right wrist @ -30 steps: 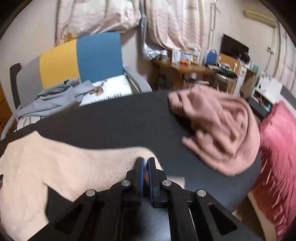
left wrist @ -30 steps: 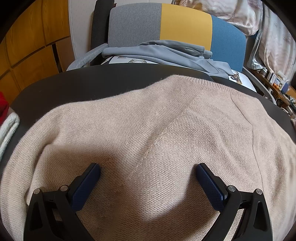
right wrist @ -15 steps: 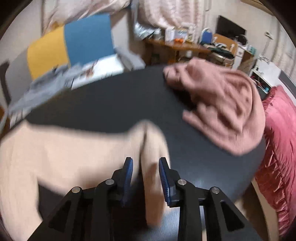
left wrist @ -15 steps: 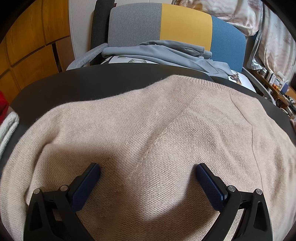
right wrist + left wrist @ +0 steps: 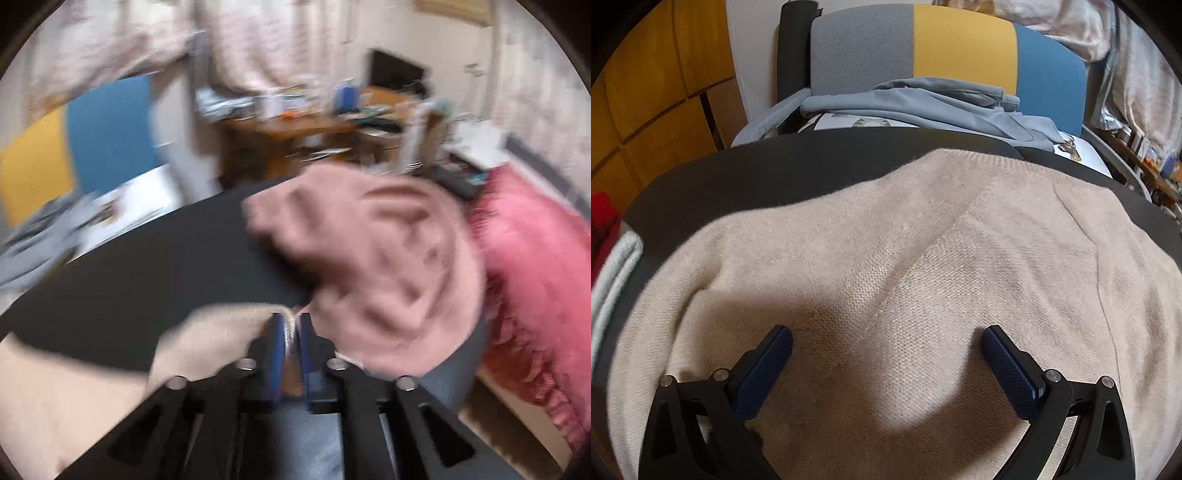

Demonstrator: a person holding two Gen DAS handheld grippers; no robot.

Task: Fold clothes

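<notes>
Two views, one sharp, one smeared. Right wrist view is motion-blurred throughout: desk clutter at the back cannot be made out, and the chair point(image 5: 92, 147) shows only as yellow and blue patches.

Right gripper point(image 5: 290, 332): jaws narrow, a beige fold of the sweater point(image 5: 221, 328) between the blue pads and seemingly pinched; blur leaves the pad contact hard to confirm. Sleeve end runs from the jaws back left across the black table point(image 5: 147, 266). Pink knit point(image 5: 388, 266) heaped just right of the jaws, on the table's far right; its edges are smeared. Pink-red frilled cloth point(image 5: 535, 277) beyond the table edge, cut off by the frame.

Left gripper point(image 5: 886, 343): jaws spread wide, holding nothing, both pads low over the sweater point(image 5: 923, 258). Sweater lies flat on the table point(image 5: 775, 166), filling most of the view; its near edge and right side are cut off. Grey garment point(image 5: 942, 103) draped on the chair seat point(image 5: 960, 51) behind the table, covering most of a printed sheet. Red and white cloth point(image 5: 609, 251) at the left edge, mostly out of frame.
</notes>
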